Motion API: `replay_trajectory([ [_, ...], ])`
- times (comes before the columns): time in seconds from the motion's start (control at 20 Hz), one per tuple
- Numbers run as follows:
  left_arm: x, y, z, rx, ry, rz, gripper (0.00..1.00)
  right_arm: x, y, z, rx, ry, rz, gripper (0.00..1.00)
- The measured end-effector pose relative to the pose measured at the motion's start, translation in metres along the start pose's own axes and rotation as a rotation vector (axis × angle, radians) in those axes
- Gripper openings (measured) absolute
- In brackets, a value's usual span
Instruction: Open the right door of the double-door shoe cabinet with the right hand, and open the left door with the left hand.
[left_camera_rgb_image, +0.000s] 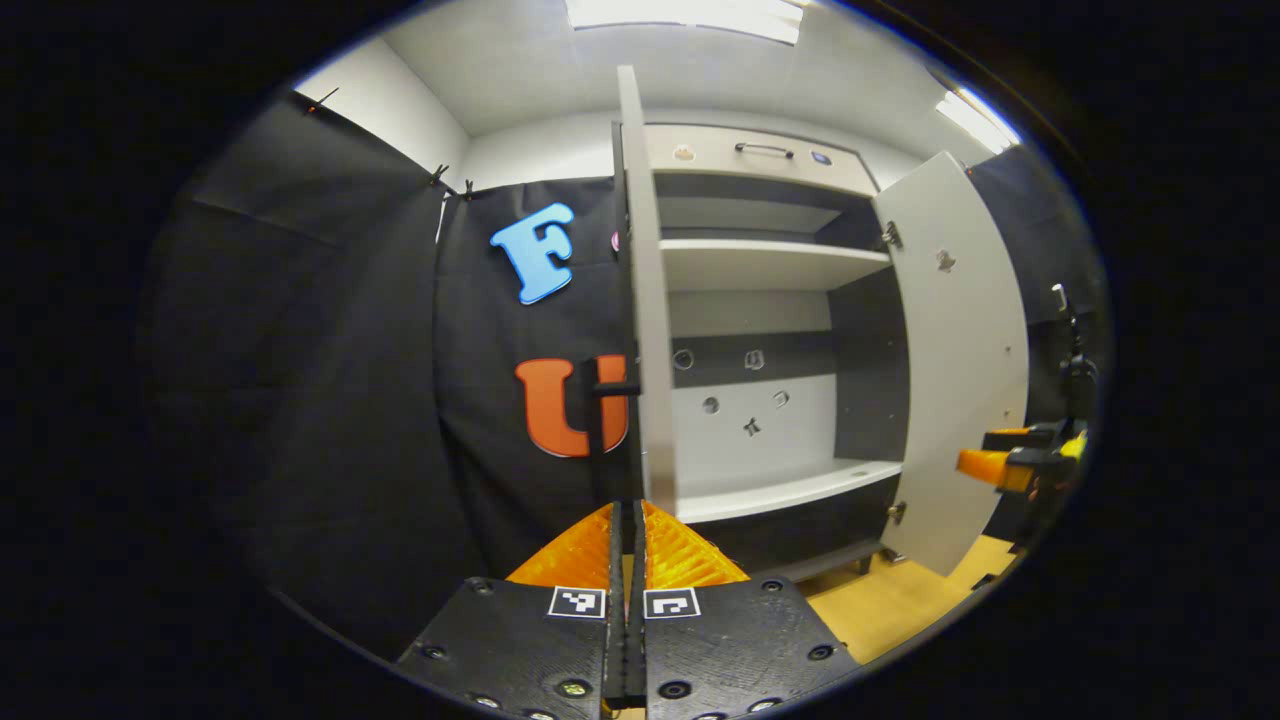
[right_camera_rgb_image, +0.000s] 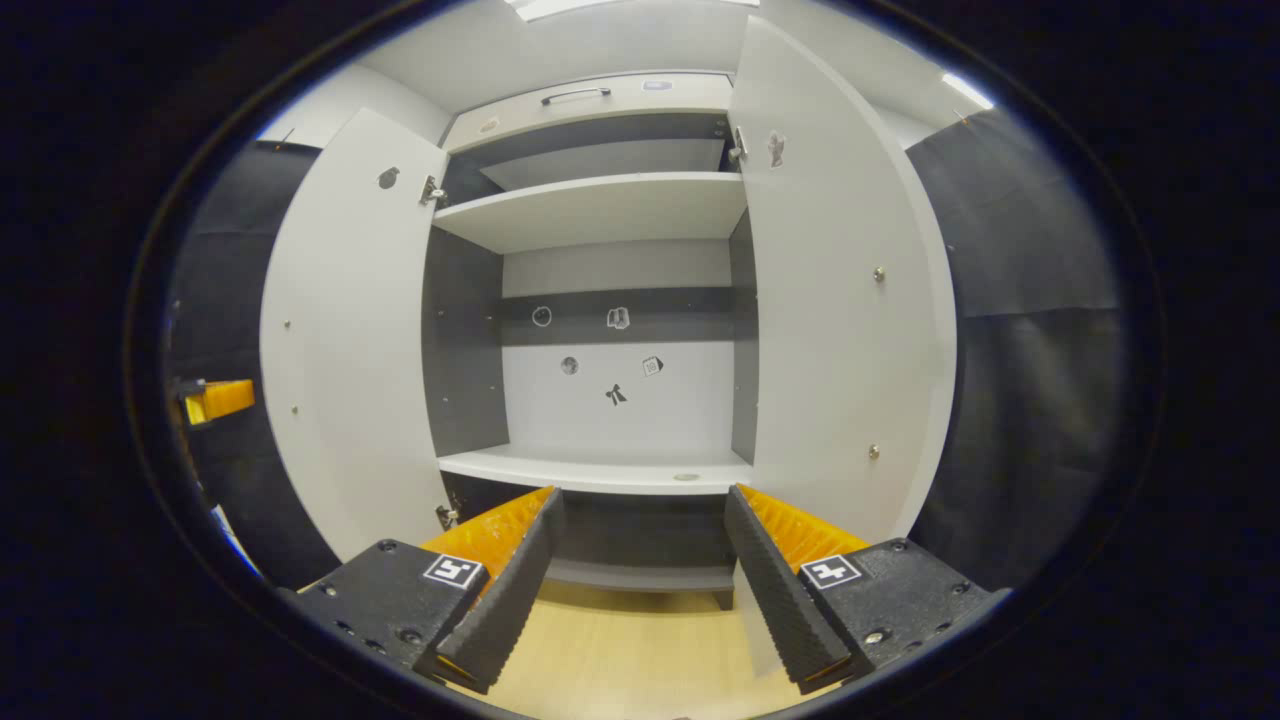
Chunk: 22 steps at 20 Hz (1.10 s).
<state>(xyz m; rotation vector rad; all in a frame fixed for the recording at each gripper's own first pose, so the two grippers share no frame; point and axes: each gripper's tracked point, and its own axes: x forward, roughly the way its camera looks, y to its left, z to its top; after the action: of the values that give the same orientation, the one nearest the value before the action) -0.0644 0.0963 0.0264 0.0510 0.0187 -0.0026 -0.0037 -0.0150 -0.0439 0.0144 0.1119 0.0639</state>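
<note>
The white double-door shoe cabinet (right_camera_rgb_image: 600, 210) stands with both doors swung out. I see the left door (left_camera_rgb_image: 645, 300) edge-on in the left gripper view, its black handle (left_camera_rgb_image: 598, 420) on the outer face. My left gripper (left_camera_rgb_image: 625, 515) is shut, its tips at the foot of that handle and the door's edge; whether they pinch the handle I cannot tell. The right door (right_camera_rgb_image: 840, 300) stands wide beside my right gripper (right_camera_rgb_image: 640, 510), which is open and holds nothing, facing the lower shelf (right_camera_rgb_image: 600, 468). The right door (left_camera_rgb_image: 960, 350) and right gripper (left_camera_rgb_image: 1005, 462) also appear in the left gripper view.
Black cloth hangs on both sides of the cabinet. A drawer with a dark handle (right_camera_rgb_image: 575, 95) tops the cabinet. Light wooden floor (right_camera_rgb_image: 640, 640) lies in front. The left door (right_camera_rgb_image: 350, 340) and left gripper (right_camera_rgb_image: 220, 398) show at the left of the right gripper view.
</note>
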Motion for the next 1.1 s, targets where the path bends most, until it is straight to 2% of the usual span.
replay_trajectory([
  [0.1,0.013,-0.04,0.003,-0.036,-0.027,-0.044,0.0,0.001,0.002,0.001,0.001,-0.003,0.007,1.0],
  [0.3,0.048,-0.097,-0.03,-0.051,0.037,-0.083,0.01,-0.011,0.001,0.009,-0.005,-0.034,0.015,1.0],
  [0.5,0.061,-0.123,-0.054,-0.084,0.077,-0.12,0.01,-0.022,-0.009,0.016,-0.026,-0.062,-0.011,1.0],
  [0.65,0.064,-0.129,-0.058,-0.063,0.072,-0.09,0.01,-0.026,-0.018,0.016,-0.055,-0.065,-0.049,1.0],
  [0.7,0.063,-0.129,-0.056,-0.059,0.059,-0.084,0.05,-0.027,-0.019,0.015,-0.054,-0.065,-0.051,1.0],
  [0.75,0.064,-0.13,-0.052,-0.057,0.052,-0.081,0.14,-0.026,-0.019,0.014,-0.045,-0.065,-0.047,1.0],
  [0.8,0.064,-0.128,-0.05,-0.055,0.045,-0.076,0.31,-0.025,-0.018,0.012,-0.029,-0.064,-0.043,1.0],
  [0.85,0.064,-0.131,-0.048,-0.055,0.039,-0.088,0.37,-0.024,-0.018,0.011,-0.013,-0.063,-0.041,1.0],
  [0.9,0.063,-0.133,-0.048,-0.059,0.038,-0.092,0.55,-0.022,-0.02,0.009,0.0,-0.057,-0.043,1.0],
  [0.95,0.061,-0.134,-0.048,-0.062,0.034,-0.094,0.6,-0.02,-0.023,0.006,0.009,-0.047,-0.053,1.0],
  [1.0,0.06,-0.135,-0.048,-0.065,0.03,-0.092,0.94,-0.018,-0.026,0.004,0.016,-0.04,-0.063,1.0],
  [1.1,0.057,-0.133,-0.046,-0.072,0.016,-0.087,0.95,-0.016,-0.034,0.001,0.037,-0.028,-0.093,1.0],
])
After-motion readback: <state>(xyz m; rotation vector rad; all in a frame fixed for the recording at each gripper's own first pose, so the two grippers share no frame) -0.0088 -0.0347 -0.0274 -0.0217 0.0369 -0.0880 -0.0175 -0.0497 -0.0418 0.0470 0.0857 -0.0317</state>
